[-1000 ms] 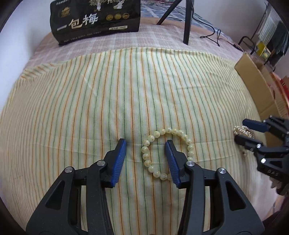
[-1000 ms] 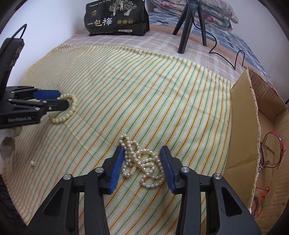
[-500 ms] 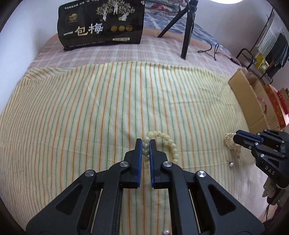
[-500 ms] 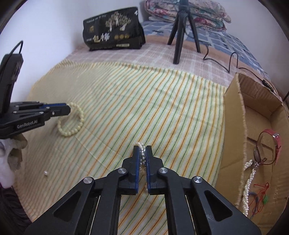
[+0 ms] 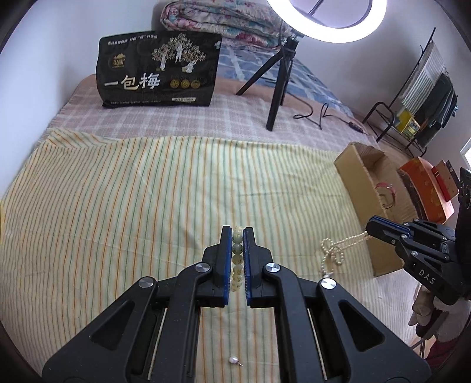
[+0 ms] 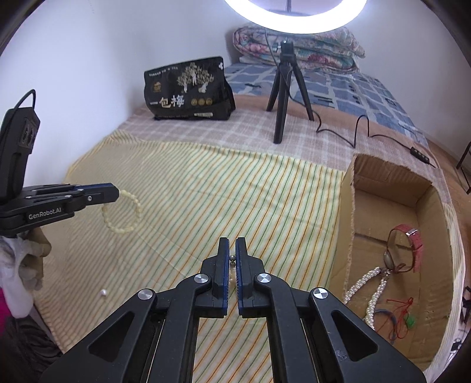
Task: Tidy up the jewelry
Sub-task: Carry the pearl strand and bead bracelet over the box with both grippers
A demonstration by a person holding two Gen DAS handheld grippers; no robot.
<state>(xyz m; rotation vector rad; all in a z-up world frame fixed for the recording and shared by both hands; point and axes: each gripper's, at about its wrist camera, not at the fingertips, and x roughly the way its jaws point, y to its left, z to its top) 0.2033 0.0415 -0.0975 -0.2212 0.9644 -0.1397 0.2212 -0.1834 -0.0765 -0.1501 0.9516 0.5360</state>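
Most of the pearl necklace (image 6: 232, 272) is hiding behind the right gripper (image 6: 232, 250) in its own view; only a few beads and a dark clasp are peeking out between the blue pads. From the left view the same necklace (image 5: 338, 249) is dangling in a loop off that gripper (image 5: 371, 228), though whether its tail is touching the striped cloth (image 5: 147, 191) is hard to say. The bead bracelet (image 5: 237, 262) is sitting mostly inside the left gripper (image 5: 237, 232), seen edge-on.

A second ago both tools were spread wide over jewelry lying flat; half a second ago they had closed. Now both are lifting, with more of the room and the ring light (image 5: 326, 17) coming into view.

Left gripper is pinching the bracelet tight; in the right view the bracelet (image 6: 122, 212) is hanging as a ring from the tip (image 6: 116, 193), at 9 o'clock. Right gripper is pressing shut on the necklace. The cardboard box (image 6: 350, 212) is standing at 3 o'clock, holding a red-strapped watch (image 6: 410, 240) and another pearl strand (image 6: 374, 291). A loose pearl (image 5: 233, 359) is lying at 6 o'clock under the left tool.
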